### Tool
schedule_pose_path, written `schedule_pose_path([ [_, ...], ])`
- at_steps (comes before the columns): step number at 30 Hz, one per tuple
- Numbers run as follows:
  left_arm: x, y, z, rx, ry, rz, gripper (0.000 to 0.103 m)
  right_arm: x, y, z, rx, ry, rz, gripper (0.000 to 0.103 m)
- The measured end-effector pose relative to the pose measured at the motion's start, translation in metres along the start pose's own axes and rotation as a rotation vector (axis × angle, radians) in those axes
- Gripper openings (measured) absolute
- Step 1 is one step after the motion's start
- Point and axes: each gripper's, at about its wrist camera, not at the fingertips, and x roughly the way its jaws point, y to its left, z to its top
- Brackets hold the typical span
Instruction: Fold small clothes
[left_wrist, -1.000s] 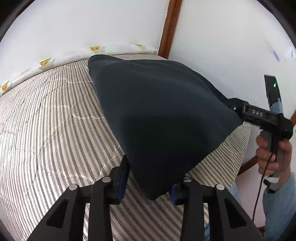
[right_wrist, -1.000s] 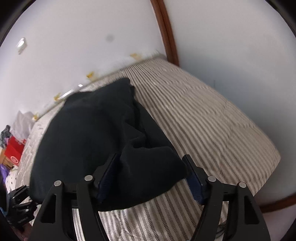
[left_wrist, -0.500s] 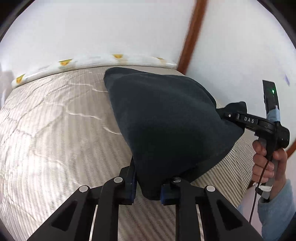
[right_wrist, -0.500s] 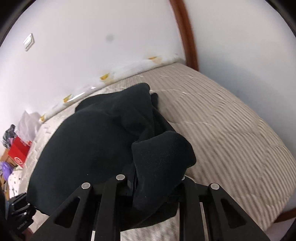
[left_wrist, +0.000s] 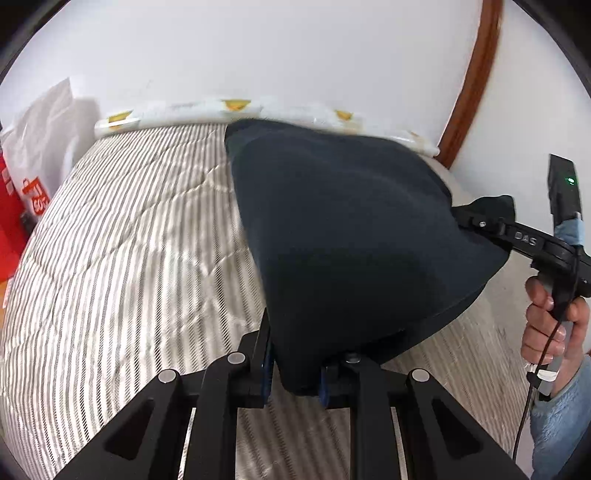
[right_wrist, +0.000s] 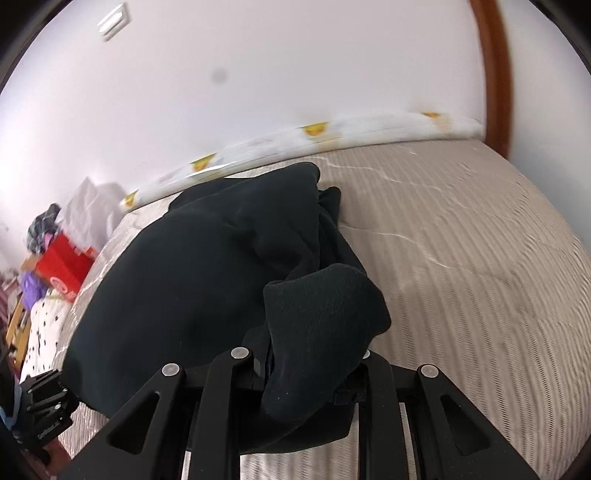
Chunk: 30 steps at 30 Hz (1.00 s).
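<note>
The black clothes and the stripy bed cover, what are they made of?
The black garment looks like soft fleece or thick knit: matte, fuzzy surface, rounded folds. The striped bed cover looks like quilted woven fabric with a slight sheen: stitched lines cross it and shiny patches catch light. Neither is certain from looks alone.

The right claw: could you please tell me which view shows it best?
The left wrist view: it shows the right claw from the side, clamped on the dark garment. The right wrist view shows only its fabric-covered fingers.
</note>
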Motion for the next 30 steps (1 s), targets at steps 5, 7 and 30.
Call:
schedule_pose_path([
  [5,0.004,-0.013,-0.006,0.070,0.003,0.050,0.017,-0.015,-0.020,-0.019,0.009,-0.023,0.031,0.025],
  [7,0.006,-0.014,-0.003,0.079,0.007,0.059,0.018,-0.020,-0.027,-0.023,0.023,-0.010,0.033,0.030],
  [30,-0.026,0.005,0.007,0.004,-0.001,-0.031,0.036,-0.046,-0.029,0.004,-0.044,-0.091,0.084,0.008],
])
